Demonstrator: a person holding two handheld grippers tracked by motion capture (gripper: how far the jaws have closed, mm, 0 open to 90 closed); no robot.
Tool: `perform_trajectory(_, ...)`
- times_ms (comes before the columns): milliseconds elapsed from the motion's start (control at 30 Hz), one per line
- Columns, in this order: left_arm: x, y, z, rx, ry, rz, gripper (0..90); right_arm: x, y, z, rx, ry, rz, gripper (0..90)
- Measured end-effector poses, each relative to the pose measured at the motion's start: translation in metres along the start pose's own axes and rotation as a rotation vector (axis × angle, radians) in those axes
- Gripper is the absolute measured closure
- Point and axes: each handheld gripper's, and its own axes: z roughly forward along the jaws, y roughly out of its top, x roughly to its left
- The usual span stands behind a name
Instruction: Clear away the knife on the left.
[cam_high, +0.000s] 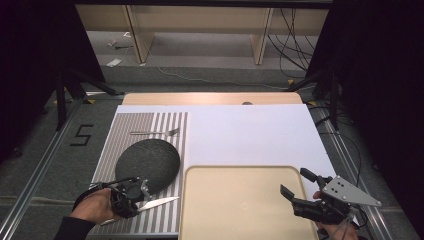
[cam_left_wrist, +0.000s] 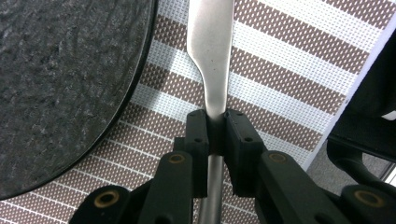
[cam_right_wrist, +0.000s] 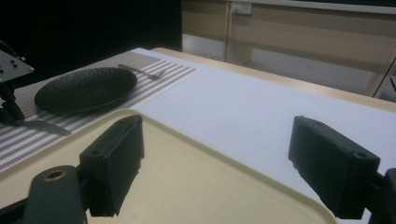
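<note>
My left tongs (cam_high: 131, 196) pinch the knife (cam_high: 159, 202) by its handle; the blade lies on the striped placemat (cam_high: 150, 125) at the desk's near left corner, just beside the dark plate (cam_high: 148, 161). My right tongs (cam_high: 296, 186) are spread, hovering over the beige tray's (cam_high: 240, 210) right edge.

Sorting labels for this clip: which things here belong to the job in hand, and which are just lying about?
In the job:
left tool, shut on the knife
striped placemat
dark plate

Lying about:
fork
beige tray
right tool, open over the tray
</note>
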Motion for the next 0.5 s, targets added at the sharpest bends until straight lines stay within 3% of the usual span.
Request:
perform_trajectory(333,-0.005,0.001,-0.011,-0.049,-0.003,0.004,80.0,0.000,0.000,0.000,0.003,0.001,0.004,19.1)
perform_trajectory(500,-0.009,0.004,-0.018,-0.084,-0.024,-0.015,80.0,0.000,0.000,0.000,0.003,0.000,0.002,19.2)
